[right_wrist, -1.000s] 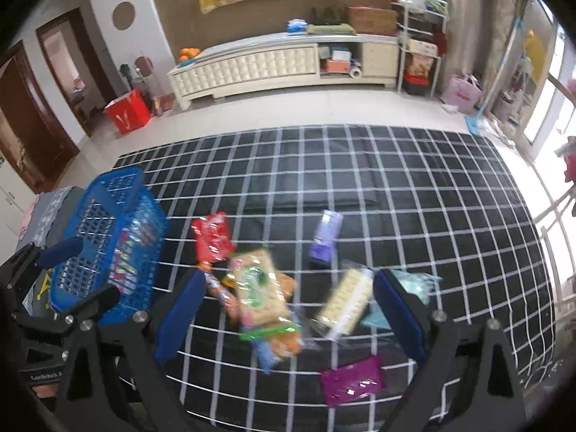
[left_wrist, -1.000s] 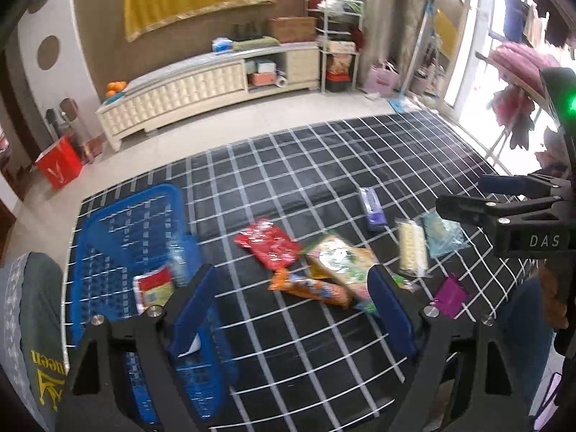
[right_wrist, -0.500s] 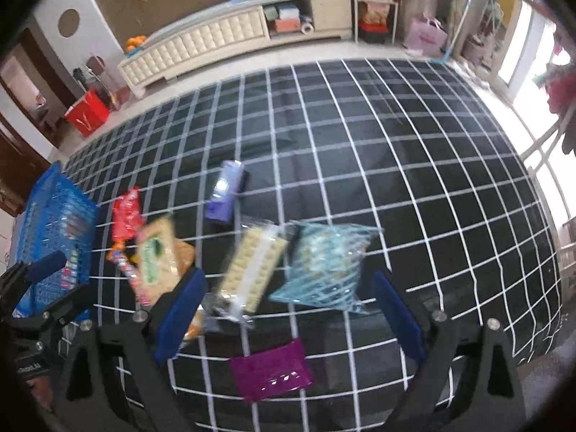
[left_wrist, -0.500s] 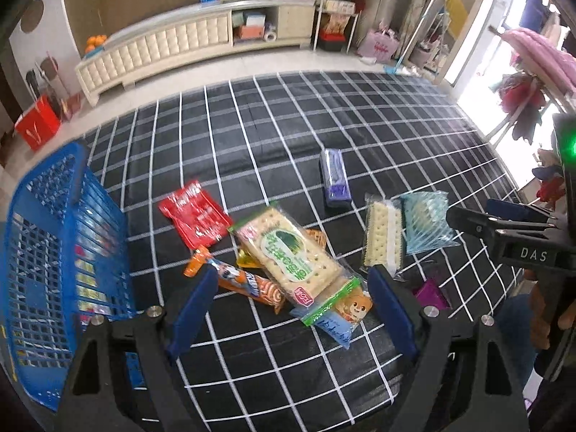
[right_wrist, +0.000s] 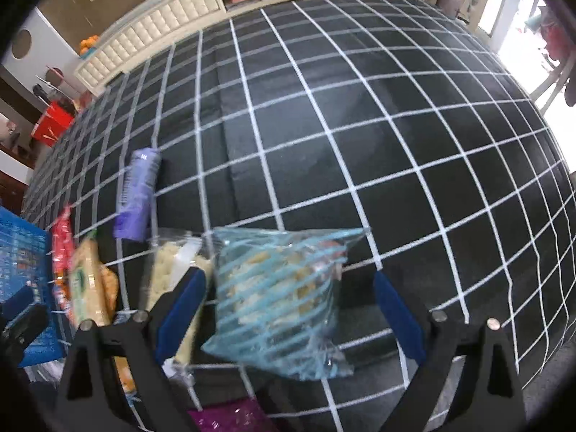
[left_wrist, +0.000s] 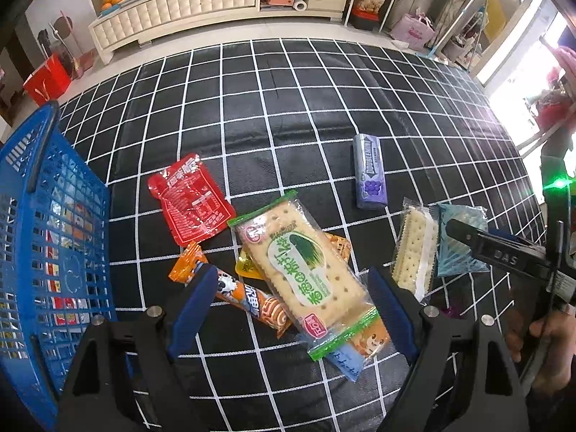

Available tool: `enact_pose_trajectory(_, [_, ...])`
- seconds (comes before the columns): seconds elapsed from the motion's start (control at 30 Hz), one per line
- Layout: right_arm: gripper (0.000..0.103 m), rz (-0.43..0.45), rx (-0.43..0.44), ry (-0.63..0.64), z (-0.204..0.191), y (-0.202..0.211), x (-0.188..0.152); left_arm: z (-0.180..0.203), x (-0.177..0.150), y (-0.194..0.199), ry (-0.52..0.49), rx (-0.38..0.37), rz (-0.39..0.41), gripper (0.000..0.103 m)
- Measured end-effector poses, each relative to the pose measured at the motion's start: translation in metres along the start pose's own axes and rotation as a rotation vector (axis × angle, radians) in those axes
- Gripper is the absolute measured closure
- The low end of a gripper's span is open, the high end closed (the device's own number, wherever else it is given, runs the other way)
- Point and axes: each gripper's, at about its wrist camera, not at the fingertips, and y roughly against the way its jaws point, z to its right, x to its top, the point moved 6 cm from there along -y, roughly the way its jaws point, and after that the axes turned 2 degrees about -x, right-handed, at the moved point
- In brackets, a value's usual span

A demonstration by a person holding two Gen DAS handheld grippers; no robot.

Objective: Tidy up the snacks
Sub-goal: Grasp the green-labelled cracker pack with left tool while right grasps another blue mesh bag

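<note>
- Snacks lie loose on the black checked mat (left_wrist: 288, 108), nine packets that I can count, all near its front edge
- Left gripper (left_wrist: 291, 302) hangs over the middle pile with its blue jaws spread wide and nothing pinched; between them sit one green-edged cracker pack (left_wrist: 306, 266), one orange roll packet (left_wrist: 234, 291) and one blue-and-orange packet (left_wrist: 356, 352) poking out beneath
- Right gripper (right_wrist: 288, 309) is likewise agape, straddling one blue-striped clear bag (right_wrist: 277, 295) without pressing on it; one magenta packet (right_wrist: 230, 417) shows below it
- One yellow-orange sachet (left_wrist: 248, 266) peeks from under the cracker pack
- One clear pack of white crackers (left_wrist: 414, 248) lies just beside the striped bag
- One red pouch (left_wrist: 190, 201) lies flat to the left, near the blue basket (left_wrist: 21, 165), which has packets inside, too blurred to count
- One purple gum pack (left_wrist: 369, 172) lies farthest out
- One long white cabinet (left_wrist: 172, 10) stands beyond the mat
</note>
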Motion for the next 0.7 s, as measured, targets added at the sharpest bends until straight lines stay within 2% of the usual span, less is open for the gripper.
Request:
enact_pose_trajectory(0.03, [0.020,0.022,-0.032,0.015,0.000,0.001,0.001,0.001,0.000,-0.001,-0.002,0.002,-0.002,0.020])
enact_pose_trajectory(0.1, [0.033,0.046,-0.030,0.036,-0.001,0.005,0.001,0.000,-0.001,0.000,0.000,0.019,0.000,0.020])
enact_pose_trajectory(0.17, [0.034,0.052,-0.018,0.042,0.000,0.008,-0.001,0.000,0.001,0.002,-0.003,0.063,0.027,0.020])
enact_pose_trajectory(0.3, [0.036,0.082,0.042,0.008,0.005,0.023,-0.009,0.003,-0.001,0.005,-0.004,0.035,0.017,0.020])
enact_pose_trajectory(0.37, [0.036,0.113,0.064,-0.006,0.009,0.038,-0.012,0.003,-0.002,0.003,0.006,0.031,0.000,0.020])
enact_pose_trajectory(0.47, [0.036,0.163,0.095,-0.022,0.012,0.060,-0.018,-0.001,-0.002,-0.006,0.039,0.066,-0.037,0.020])
enact_pose_trajectory(0.6, [0.036,0.202,0.114,0.007,0.008,0.079,-0.025,0.002,-0.002,-0.032,0.102,0.010,-0.108,0.020])
enact_pose_trajectory(0.7, [0.036,0.213,0.104,0.056,0.006,0.079,-0.031,0.006,-0.003,-0.048,0.124,0.011,-0.131,0.020])
